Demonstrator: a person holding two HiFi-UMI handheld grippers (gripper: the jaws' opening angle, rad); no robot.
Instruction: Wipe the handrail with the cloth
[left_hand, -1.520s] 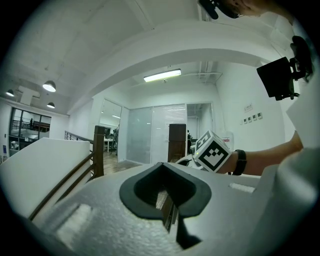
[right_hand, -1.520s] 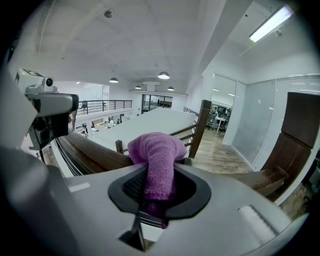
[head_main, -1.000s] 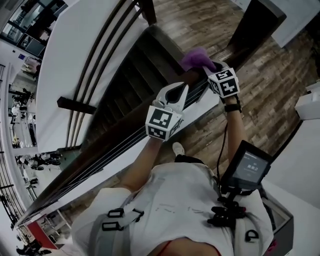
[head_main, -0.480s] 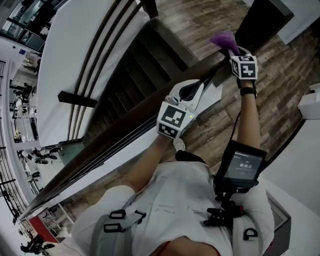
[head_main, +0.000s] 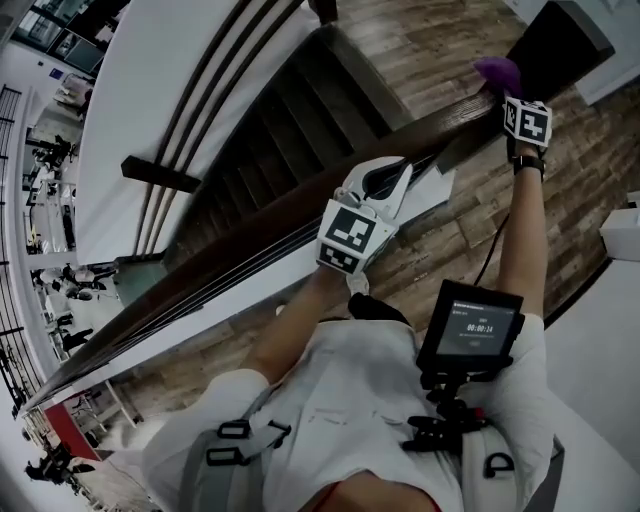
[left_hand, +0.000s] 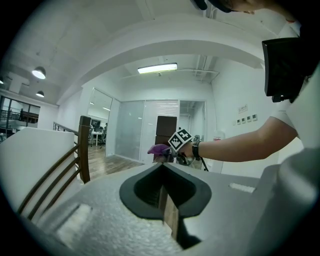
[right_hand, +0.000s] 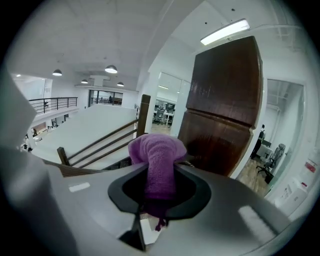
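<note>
Left gripper (head_main: 383, 185): held over the handrail (head_main: 230, 255) about midway along its visible run, near the person's chest. Its own view shows the jaws pressed together at the tips with nothing between them. Only a thin slit lower down lets a strip of brown wood show through.

Right gripper (head_main: 505, 92): stretched out on a straight arm to the far right end of the handrail. Its own view shows the jaws pinching the purple cloth (right_hand: 157, 160), which bulges over the tips and hangs in a narrow fold between them.

Cloth position: the head view places it at the rail's far right end, beside a dark wooden door (right_hand: 225, 100). Whether it presses on the rail cannot be made out in any view.

Differences between views: the head view alone shows the whole rail slanting from near left to far right, with the staircase (head_main: 270, 130) to its left. The left gripper view alone shows the other gripper from the side, cloth forward. The right gripper view alone shows the grip itself.
</note>
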